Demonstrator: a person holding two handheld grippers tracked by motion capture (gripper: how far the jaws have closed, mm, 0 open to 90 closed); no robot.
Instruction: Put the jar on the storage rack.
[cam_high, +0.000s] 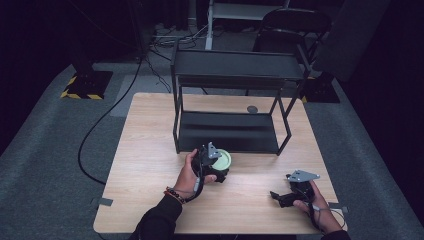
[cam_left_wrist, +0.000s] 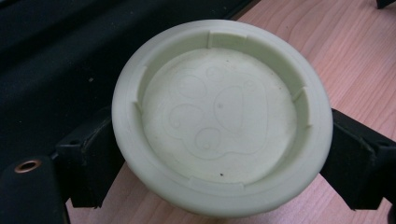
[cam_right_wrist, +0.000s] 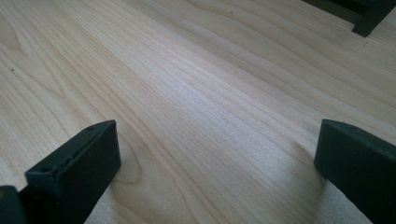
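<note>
The pale green lid (cam_left_wrist: 222, 116) sits hollow side up just in front of the black shelf rack (cam_high: 235, 75), clamped at its rim between the left gripper's (cam_high: 216, 162) jaws. The right gripper (cam_high: 295, 192) rests well to the right of the rack's front, on the wooden table (cam_high: 145, 150), jaws spread wide with nothing between them.

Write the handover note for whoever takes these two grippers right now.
Left gripper: shut on the pale green lid, jaws on opposite sides of its rim, at the front edge of the black shelf rack.
Right gripper: open, holding nothing, low over the wooden table near its right front corner.
Done: lid grasped.
Left: probably setting it on the rack; both shelves look bare.
</note>
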